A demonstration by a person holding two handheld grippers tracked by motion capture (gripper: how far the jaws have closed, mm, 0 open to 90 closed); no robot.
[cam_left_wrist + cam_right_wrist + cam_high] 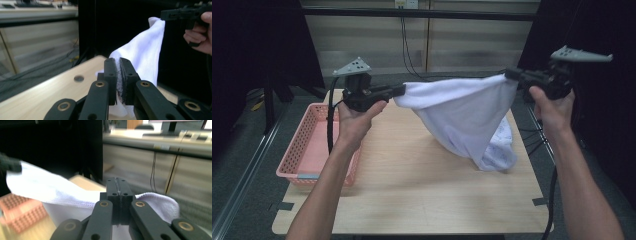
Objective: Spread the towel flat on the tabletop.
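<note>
both grippers are clamped on a white towel (462, 115), one corner each, towel strung between them above the table (412, 190).

left gripper (399, 90): jaws nearly together with a thin fold of terry pinched between the pads, visible in the left gripper view as a sliver of cloth (119, 82) in the gap. cloth runs out ahead of its jaws and up toward the other hand. grip is right at the edge, so the body of the towel hangs free instead of bunching at the claw.

right gripper (510, 75): jaws fully pressed together in the right gripper view (117, 192), hemmed edge of the towel (62, 195) leaving to one side and a rounded lump of it bulging on the other. so it has the corner, with a little spare cloth past the pinch.

between them the top edge is pulled roughly taut and level; the rest sags in a pouch below and toward the right gripper, its lowest fold down near the tabletop. whether it touches the wood i can't tell. my read: hands held apart and high to let the cloth open under its own weight, setup for a fold or a flat lay.

beyond and below the left gripper: pink basket (307, 145) at the table's edge, well clear of the towel.
</note>
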